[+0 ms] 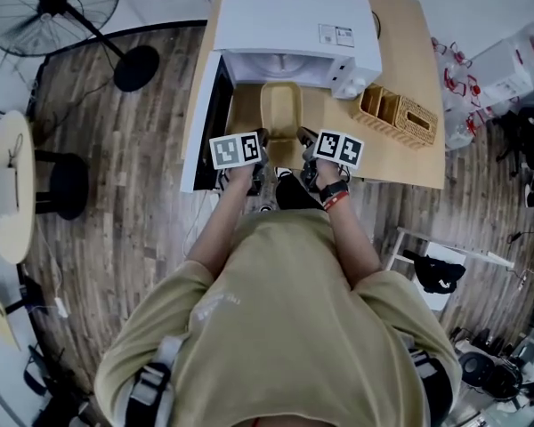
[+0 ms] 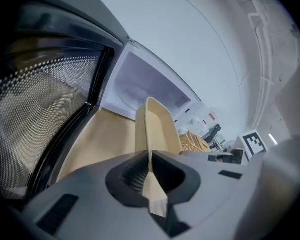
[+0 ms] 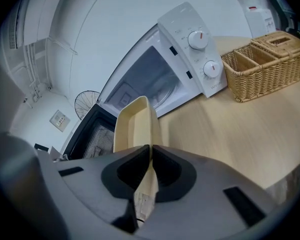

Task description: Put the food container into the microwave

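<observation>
At the left of the head view the microwave's door [image 1: 205,123] stands swung open towards the person, clear of the loading path. The left claw [image 2: 149,171] is closed on the left rim of the food container [image 1: 280,114], the thin wall pinched edge-on between its pads. The container lies directly ahead of both claws, at the middle of the frame on the worktop [image 1: 409,52] side of the microwave [image 1: 294,25]. Its long axis points straight into the open front, with its far end just short of the threshold. The right claw [image 3: 151,171] is likewise closed on the right rim, level with its partner, so neither is nearer the opening. In my judgement the move ahead is a straight push forward along that axis. A wicker basket [image 3: 260,69] sits at the right, well apart from the path. It cannot be told whether the container rests on the worktop or is held just above it. Its near end is covered by the claws, the microwave's floor is only dimly made out, and the container looks empty as far as its inside shows.
</observation>
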Motion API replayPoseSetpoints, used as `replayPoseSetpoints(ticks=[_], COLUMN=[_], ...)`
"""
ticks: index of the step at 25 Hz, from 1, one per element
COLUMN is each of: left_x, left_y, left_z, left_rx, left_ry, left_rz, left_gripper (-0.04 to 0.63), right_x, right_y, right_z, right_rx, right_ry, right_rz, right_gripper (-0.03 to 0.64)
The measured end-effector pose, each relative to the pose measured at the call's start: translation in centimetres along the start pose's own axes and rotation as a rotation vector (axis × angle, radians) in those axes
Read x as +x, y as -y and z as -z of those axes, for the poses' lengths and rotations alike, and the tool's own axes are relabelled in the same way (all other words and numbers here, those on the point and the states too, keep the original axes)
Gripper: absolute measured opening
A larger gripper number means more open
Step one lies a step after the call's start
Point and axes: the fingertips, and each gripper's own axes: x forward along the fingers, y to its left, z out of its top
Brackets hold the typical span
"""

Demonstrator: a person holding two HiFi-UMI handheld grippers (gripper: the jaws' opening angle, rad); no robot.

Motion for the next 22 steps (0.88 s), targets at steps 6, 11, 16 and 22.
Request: replayPoseSetpoints(ticks=[6,11,16,22], left_x=[1.7,3.3,4.6,6.2], left_y=[-0.4,-0.9,-1.8,-2.1], left_z=[-2.1,-3.7,-4.8,-6.1], left_rx=[-0.013,-0.017,-0.034,-0.068], left_ry=[0.002,0.009,0.010,-0.002], left_rz=[-0.011,-0.034,-0.078,-0.098], left_gripper=[0.037,0.037,0.037,0.037], right_x=[1.3,2.7,3.9,5.0], right_y=[0.2,0.5,0.6,1.2], right_z=[-2.2,-4.0,-5.2,-6.9], right_rx=[-0.006,-0.011,-0.024,-0.018], right_ry=[-0.012,-0.016,-0.030,-0.039], right_rz=[-0.008,-0.008,-0.013,-0.015], right_gripper=[0.043,0.043,0.043,0.044])
